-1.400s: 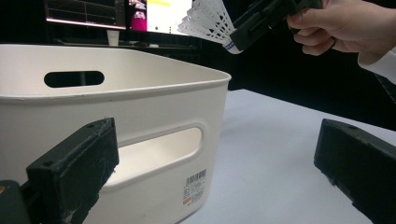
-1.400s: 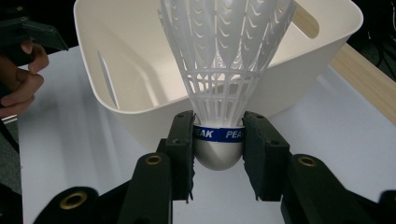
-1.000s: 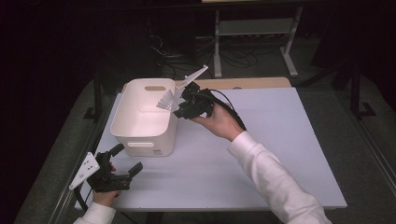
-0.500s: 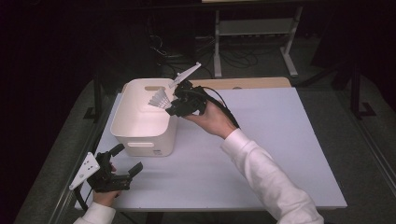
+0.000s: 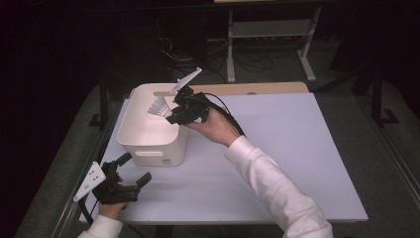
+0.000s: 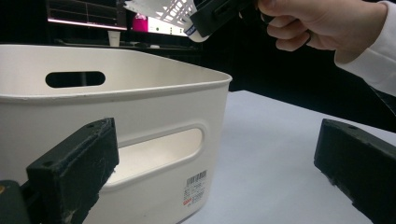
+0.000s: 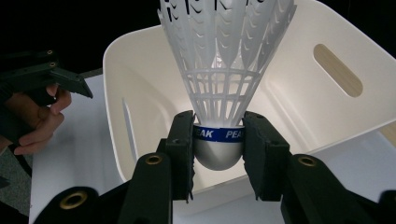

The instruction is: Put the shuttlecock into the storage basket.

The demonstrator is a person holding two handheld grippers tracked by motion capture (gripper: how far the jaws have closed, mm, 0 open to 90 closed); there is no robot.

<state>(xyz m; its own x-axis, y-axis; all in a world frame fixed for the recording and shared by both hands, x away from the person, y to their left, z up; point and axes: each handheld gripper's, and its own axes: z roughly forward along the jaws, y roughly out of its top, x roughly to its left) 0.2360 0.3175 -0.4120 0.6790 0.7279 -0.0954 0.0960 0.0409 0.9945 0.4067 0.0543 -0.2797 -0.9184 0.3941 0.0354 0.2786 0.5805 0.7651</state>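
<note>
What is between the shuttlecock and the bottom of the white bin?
Nothing: the right gripper holds the shuttlecock above the white bin, whose inside looks bare in the right gripper view.

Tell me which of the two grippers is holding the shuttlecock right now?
The right gripper, raised over the white bin, fingers shut on the shuttlecock at its rounded base. The left gripper sits open near the table's front edge, holding nothing.

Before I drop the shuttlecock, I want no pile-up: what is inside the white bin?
The white bin shows bare walls and floor; the shuttlecock in the right gripper hides part of the floor.
</note>
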